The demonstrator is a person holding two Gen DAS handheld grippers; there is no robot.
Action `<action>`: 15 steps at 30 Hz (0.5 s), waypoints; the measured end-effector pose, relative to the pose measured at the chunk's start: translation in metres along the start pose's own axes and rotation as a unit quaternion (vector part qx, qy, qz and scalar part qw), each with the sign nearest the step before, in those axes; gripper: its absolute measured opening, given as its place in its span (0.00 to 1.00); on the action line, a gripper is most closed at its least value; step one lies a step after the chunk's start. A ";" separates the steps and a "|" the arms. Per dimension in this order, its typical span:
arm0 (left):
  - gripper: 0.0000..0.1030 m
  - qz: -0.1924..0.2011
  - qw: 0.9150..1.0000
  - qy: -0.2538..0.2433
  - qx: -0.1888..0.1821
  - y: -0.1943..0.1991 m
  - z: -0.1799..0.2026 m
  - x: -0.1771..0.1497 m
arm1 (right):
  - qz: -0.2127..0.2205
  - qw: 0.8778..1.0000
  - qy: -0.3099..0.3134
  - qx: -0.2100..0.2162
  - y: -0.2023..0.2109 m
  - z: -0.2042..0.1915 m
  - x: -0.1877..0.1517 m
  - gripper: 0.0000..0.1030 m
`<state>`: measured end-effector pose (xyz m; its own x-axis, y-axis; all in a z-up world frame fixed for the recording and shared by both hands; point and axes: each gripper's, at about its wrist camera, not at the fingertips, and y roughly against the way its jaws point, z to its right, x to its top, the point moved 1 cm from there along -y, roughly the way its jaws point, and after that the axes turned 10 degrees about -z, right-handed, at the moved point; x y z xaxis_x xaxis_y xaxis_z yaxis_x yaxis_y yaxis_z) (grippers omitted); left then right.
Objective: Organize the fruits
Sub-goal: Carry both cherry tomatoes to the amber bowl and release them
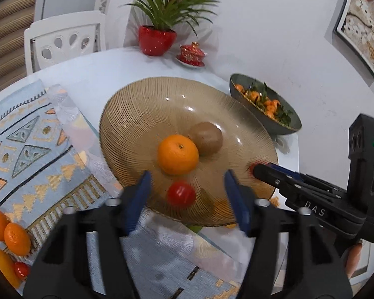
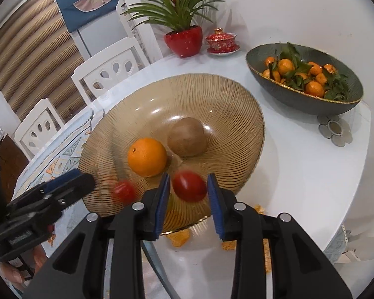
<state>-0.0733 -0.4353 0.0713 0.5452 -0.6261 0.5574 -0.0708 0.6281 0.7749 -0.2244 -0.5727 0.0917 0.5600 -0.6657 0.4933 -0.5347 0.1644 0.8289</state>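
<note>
An amber ribbed glass plate [image 1: 142, 114] [image 2: 227, 104] holds an orange [image 1: 178, 154] [image 2: 147, 157] and a brown kiwi [image 1: 207, 138] [image 2: 187, 137]. My left gripper [image 1: 187, 180] [image 2: 87, 182] is open over the plate's near edge, with a blurred red tomato [image 1: 181, 193] [image 2: 123, 191] lying on the plate just beyond its fingertips. My right gripper [image 2: 188, 183] [image 1: 255, 170] stands open at the plate's right rim. A second blurred red tomato [image 2: 189, 185] [image 1: 251, 167] sits between its blue pads, which do not clearly touch it.
A dark green bowl [image 2: 304, 99] [image 1: 261, 119] of leafy mandarins stands at the right, by a flower coaster [image 2: 335, 128]. A red plant pot [image 1: 157, 39] and red lidded cup [image 1: 192, 53] stand at the back. Loose oranges [image 1: 7, 229] lie on the patterned cloth [image 1: 25, 144]. Peel scraps [image 2: 179, 238] lie nearby.
</note>
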 end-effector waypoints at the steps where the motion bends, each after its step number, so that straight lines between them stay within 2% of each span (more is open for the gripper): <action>1: 0.60 0.000 1.000 0.001 -0.003 0.002 -0.001 0.000 | 0.001 1.000 -0.001 0.003 0.002 0.000 0.000 0.31; 8: 0.59 0.014 1.000 0.011 -0.005 0.026 -0.008 -0.007 | 0.013 1.000 -0.006 0.011 0.019 0.000 -0.004 0.31; 15: 0.58 0.032 0.999 0.017 -0.009 0.057 -0.012 -0.021 | 0.015 0.999 0.011 0.031 0.037 -0.022 -0.011 0.31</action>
<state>-0.0788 -0.3806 0.1003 0.5675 -0.5688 0.5953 -0.0911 0.6752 0.7320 -0.2369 -0.5434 0.1229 0.5561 -0.6448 0.5244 -0.5894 0.1389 0.7958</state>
